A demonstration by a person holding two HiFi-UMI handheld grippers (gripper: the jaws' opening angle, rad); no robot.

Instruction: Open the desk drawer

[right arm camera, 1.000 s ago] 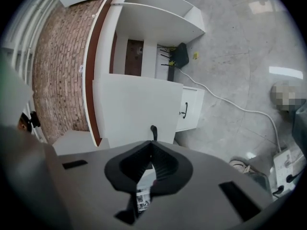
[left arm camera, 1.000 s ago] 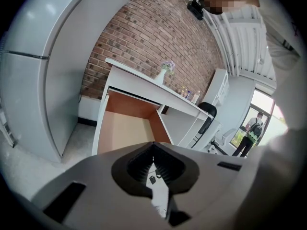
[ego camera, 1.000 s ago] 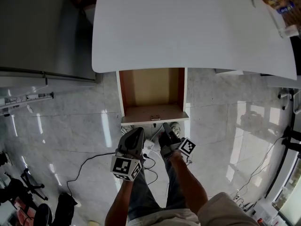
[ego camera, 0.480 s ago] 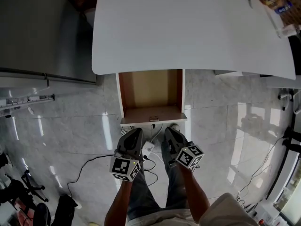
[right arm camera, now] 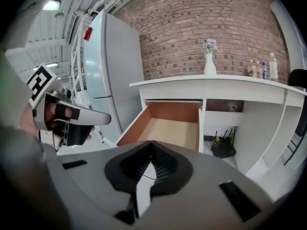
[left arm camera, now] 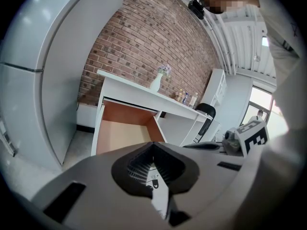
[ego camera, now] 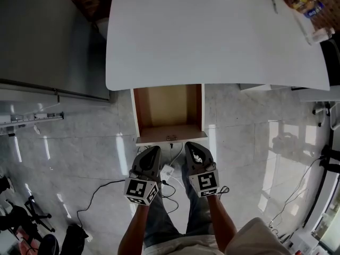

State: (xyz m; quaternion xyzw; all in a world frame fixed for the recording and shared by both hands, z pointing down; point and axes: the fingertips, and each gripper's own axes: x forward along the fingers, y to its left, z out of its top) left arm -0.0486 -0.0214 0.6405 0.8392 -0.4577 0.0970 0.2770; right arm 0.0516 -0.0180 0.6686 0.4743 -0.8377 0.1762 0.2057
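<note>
The desk drawer (ego camera: 169, 110) stands pulled out from under the white desk top (ego camera: 212, 36), its wooden inside bare. A small metal fitting (ego camera: 171, 137) sits on its front edge. Both grippers hover side by side just short of that front. My left gripper (ego camera: 152, 153) is shut with nothing in it, and my right gripper (ego camera: 193, 150) is shut and empty too, a little apart from the drawer. The left gripper view shows the drawer (left arm camera: 122, 128) ahead past the closed jaws (left arm camera: 153, 147). The right gripper view has the drawer (right arm camera: 170, 123) beyond its own shut jaws (right arm camera: 151, 146).
A tall grey fridge (ego camera: 48, 36) stands left of the desk. Cables and a white power strip (ego camera: 168, 170) lie on the marble floor beneath my hands. A vase (right arm camera: 209, 63) and bottles (right arm camera: 261, 70) stand on the desk. A black chair (left arm camera: 208, 115) is to the right.
My right gripper has drawn back from the drawer front, risen and rolled so its marker cube faces up. The left gripper and the open drawer have stayed put.
</note>
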